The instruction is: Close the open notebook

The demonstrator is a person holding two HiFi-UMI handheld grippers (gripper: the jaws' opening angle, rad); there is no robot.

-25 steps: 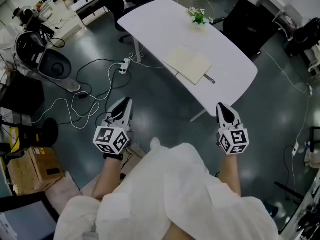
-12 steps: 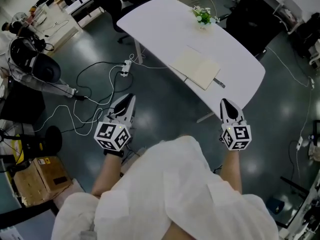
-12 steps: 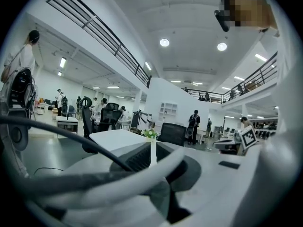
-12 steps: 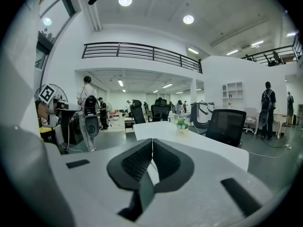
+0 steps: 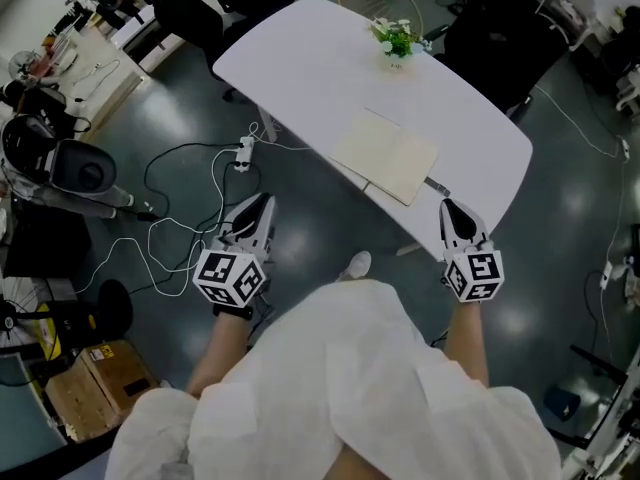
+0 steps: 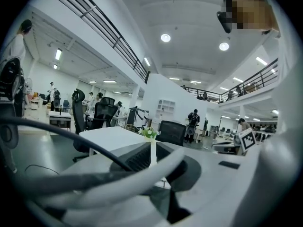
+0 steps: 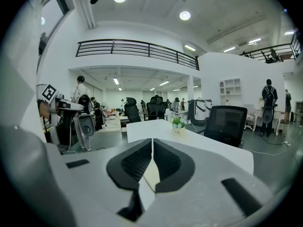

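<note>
While both tongs are hanging short of the white oblong table (image 5: 300, 63), the open cream notebook (image 5: 385, 155) is lying flat near the table's near edge. From the right gripper (image 5: 448, 211) it's sitting at about 11 o'clock; from the left gripper (image 5: 258, 206) at about 1 to 2 o'clock and noticeably further off. So I'm judging the right one nearer and the likelier to be reaching first.

The notebook's long axis is running roughly 10 to 4 o'clock in the head view, parallel to the table's length. I'm guessing the fold is crossing that, about 1 to 7 o'clock, but it isn't showing clearly.

Right jaws are sitting all but closed with only a hairline slit. They have just been opening a touch and are gripping nothing. Left jaws are also standing close together, narrow slit, empty.

A small green plant in a pale pot (image 5: 397, 38) is standing at the table's 12 o'clock side, well apart from the notebook.

Writing: nothing is reading legibly. The pages are looking blank, and the grippers' marker cubes (image 5: 472, 275) are showing only black-and-white square patterns.
</note>
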